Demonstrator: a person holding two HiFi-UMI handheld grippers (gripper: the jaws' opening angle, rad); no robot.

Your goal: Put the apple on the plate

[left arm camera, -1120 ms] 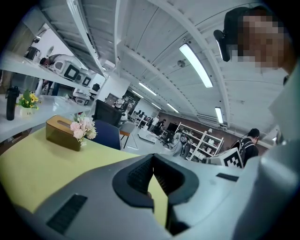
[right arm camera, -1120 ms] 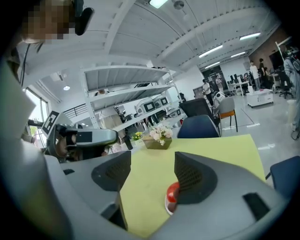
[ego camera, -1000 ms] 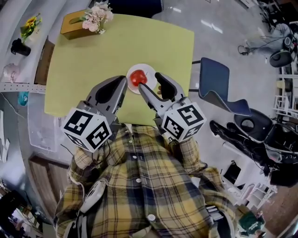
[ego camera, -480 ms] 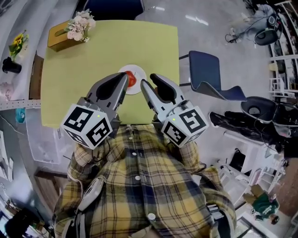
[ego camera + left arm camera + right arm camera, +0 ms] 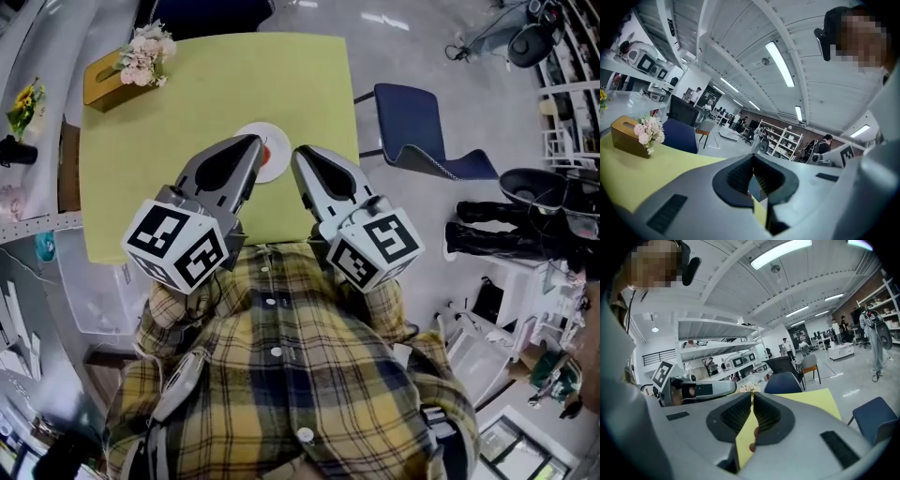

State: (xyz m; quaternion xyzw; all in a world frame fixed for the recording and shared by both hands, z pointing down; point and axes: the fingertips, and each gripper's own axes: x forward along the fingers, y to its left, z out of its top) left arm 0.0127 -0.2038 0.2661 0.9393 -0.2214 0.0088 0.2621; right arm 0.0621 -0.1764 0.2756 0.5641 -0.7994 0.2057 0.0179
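Drawn back from apple since a second ago. Right gripper fingers, then spread, just closing: now pressed together, empty. Left gripper fingers together, empty. Apple on plate, half hidden.

My right gripper fills the lower frame, its fingers just closed tip to tip, holding nothing. From the fingertips, the left gripper sits at 9 o'clock, a blue chair at 2 o'clock and the yellow desk at 3.
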